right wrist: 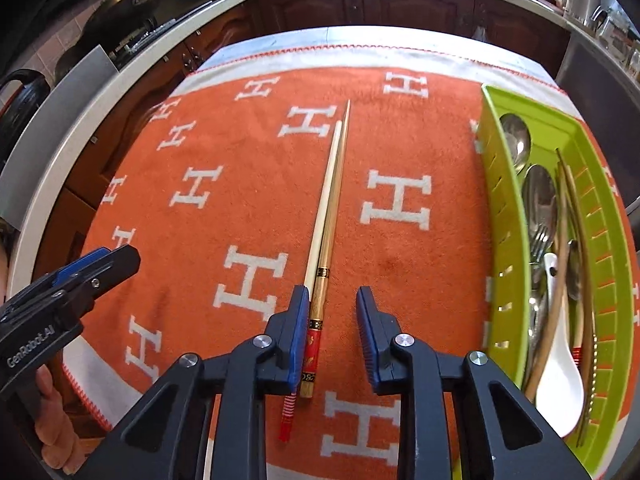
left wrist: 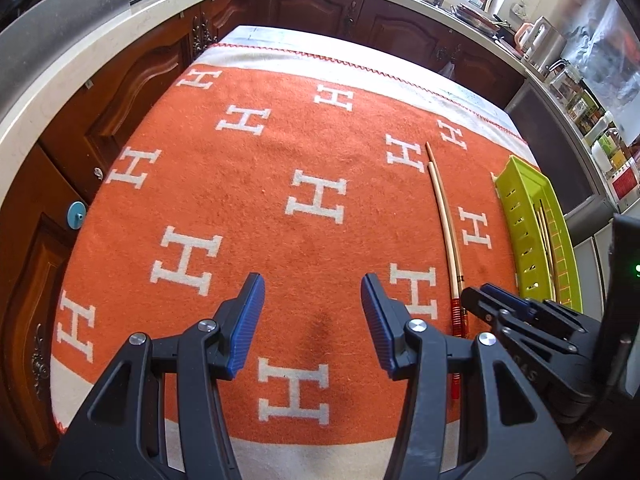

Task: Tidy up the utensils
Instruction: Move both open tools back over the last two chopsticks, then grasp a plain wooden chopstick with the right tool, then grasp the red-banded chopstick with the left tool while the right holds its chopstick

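Two wooden chopsticks (right wrist: 326, 216) with red decorated handles lie side by side on the orange blanket (right wrist: 240, 160). My right gripper (right wrist: 332, 336) is open, low over their handle ends, with the left finger over the paler chopstick. A lime green utensil tray (right wrist: 504, 200) at the right holds spoons, forks, a white ceramic spoon (right wrist: 558, 392) and chopsticks. My left gripper (left wrist: 312, 316) is open and empty over bare blanket, left of the chopsticks (left wrist: 444, 216). The right gripper (left wrist: 520, 312) shows at the left wrist view's right edge, beside the tray (left wrist: 524, 236).
The blanket with white H marks covers a small table (left wrist: 256, 34). Dark wooden cabinets (left wrist: 120, 92) and a pale countertop (left wrist: 60, 80) surround it closely. Jars and a kettle (left wrist: 540, 40) stand on the counter at the right.
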